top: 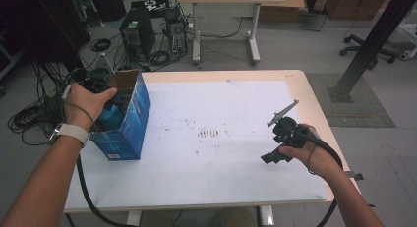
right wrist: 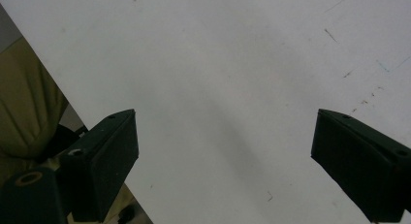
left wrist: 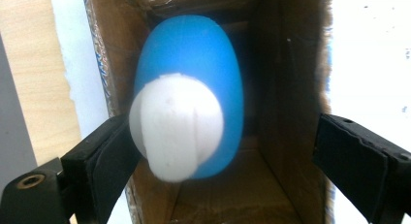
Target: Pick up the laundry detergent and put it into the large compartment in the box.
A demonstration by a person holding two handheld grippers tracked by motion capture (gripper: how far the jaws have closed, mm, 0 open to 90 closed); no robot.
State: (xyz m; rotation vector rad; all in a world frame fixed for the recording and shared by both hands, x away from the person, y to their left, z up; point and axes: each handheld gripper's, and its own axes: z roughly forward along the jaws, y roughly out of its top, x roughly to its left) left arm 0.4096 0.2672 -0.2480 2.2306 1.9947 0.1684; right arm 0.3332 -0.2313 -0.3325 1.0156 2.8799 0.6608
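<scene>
Left hand-held gripper [left wrist: 223, 151] wide open around blue bottle [left wrist: 194, 83] in box [left wrist: 291, 88]

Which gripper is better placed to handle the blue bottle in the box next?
Left. The left gripper is at the box opening, jaws open around the blue bottle. The right gripper hovers open over bare table.

I saw blue bottle [left wrist: 194, 73], white cap [left wrist: 175, 126] between my left gripper's [left wrist: 220, 151] black jaws | box [top: 129, 120] blue outside, brown inside | white speckled sheet [right wrist: 232, 64] under right gripper [right wrist: 223, 161]
</scene>
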